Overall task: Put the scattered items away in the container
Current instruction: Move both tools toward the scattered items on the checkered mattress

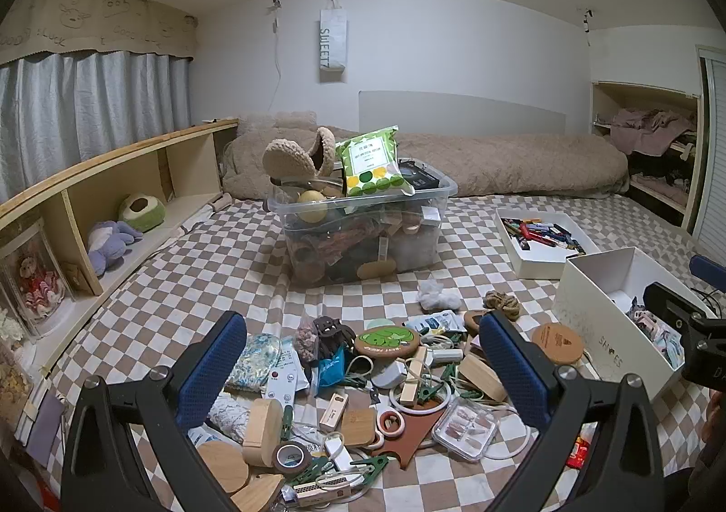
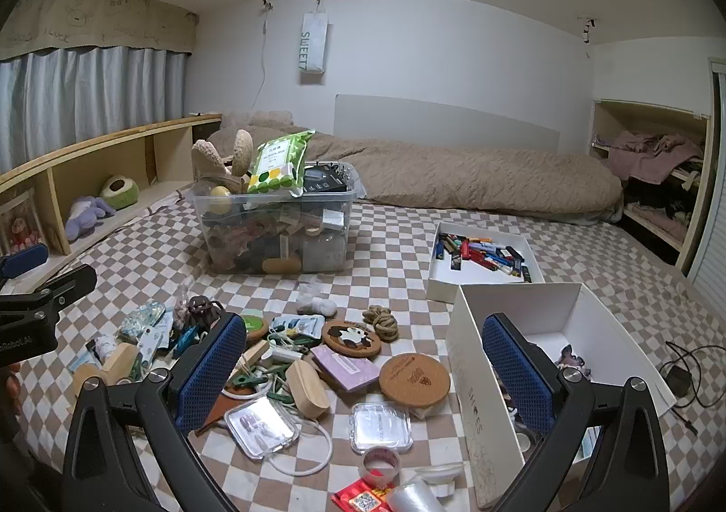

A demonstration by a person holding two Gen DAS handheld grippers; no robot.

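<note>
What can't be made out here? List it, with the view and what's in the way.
- Contents of the shoe box: mostly hidden in the right wrist view by its near wall and the right gripper's fingers.
- Lower layers of the clear bin: a jumble behind cloudy plastic in both views.
- Labels on the small items in the shallow white tray: too small to read.
- Red packet: cut off by the bottom edge.

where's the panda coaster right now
In the right wrist view the panda coaster lies flat on the checkered bed cover, mid-frame, just left of the knotted rope and behind the purple notepad.
</note>
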